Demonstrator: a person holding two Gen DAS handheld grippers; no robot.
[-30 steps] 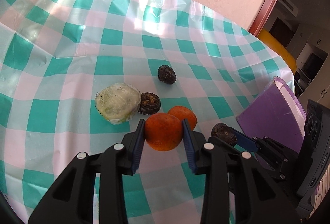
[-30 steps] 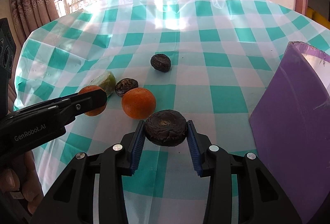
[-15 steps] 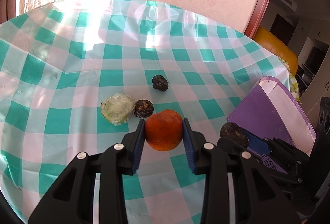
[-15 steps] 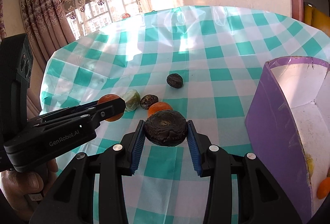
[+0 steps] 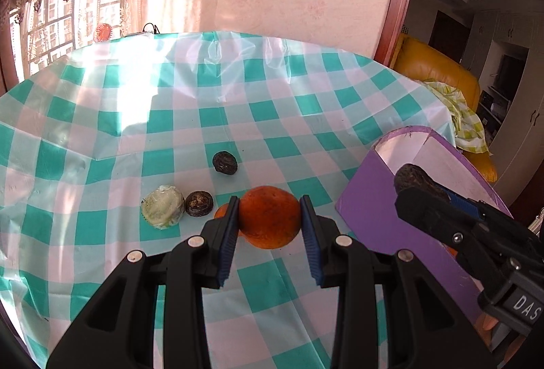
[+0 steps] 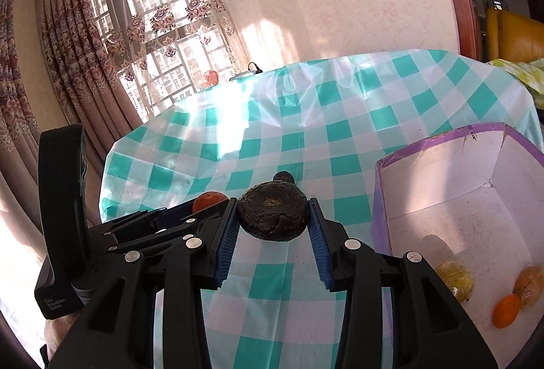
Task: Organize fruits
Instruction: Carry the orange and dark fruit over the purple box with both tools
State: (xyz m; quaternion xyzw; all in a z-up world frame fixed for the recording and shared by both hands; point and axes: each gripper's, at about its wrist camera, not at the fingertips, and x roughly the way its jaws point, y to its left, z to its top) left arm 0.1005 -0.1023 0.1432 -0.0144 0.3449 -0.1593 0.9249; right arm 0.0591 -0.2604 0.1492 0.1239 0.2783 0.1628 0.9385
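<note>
Between the blue pads of the left tool [image 5: 268, 222] sits an orange [image 5: 269, 217], clamped on both sides and lifted above the checked tabletop [image 5: 102, 117]. The right tool [image 6: 273, 220] is closed in the same way on a dark, wrinkled fruit [image 6: 273, 215], and from the left view it looks to be carried up near the rim of the purple box [image 6: 442, 192], though not yet over the white inside.

Just beyond the left tool, a second orange [image 5: 222, 212] peeks out behind the left pad. Beside it lies a small dark fruit [image 5: 199, 203], touching or nearly touching a pale green fruit in wrapping [image 5: 162, 211]. Farther back, well apart from those, another dark fruit [image 5: 225, 163] rests alone on the cloth.

Inside the box, seen from the right view, three pieces already lie on the floor near the front corner: a yellowish fruit [image 6: 454, 280], a small orange one [image 6: 506, 310] and a pale orange one [image 6: 528, 284] just behind it.

So the sorting looks to be roughly half done. Three fruits are boxed, two are in hand and on their way, and four wait on the tabletop. I'd guess both held fruits go into the box next, the dark one first since it is closer.
</note>
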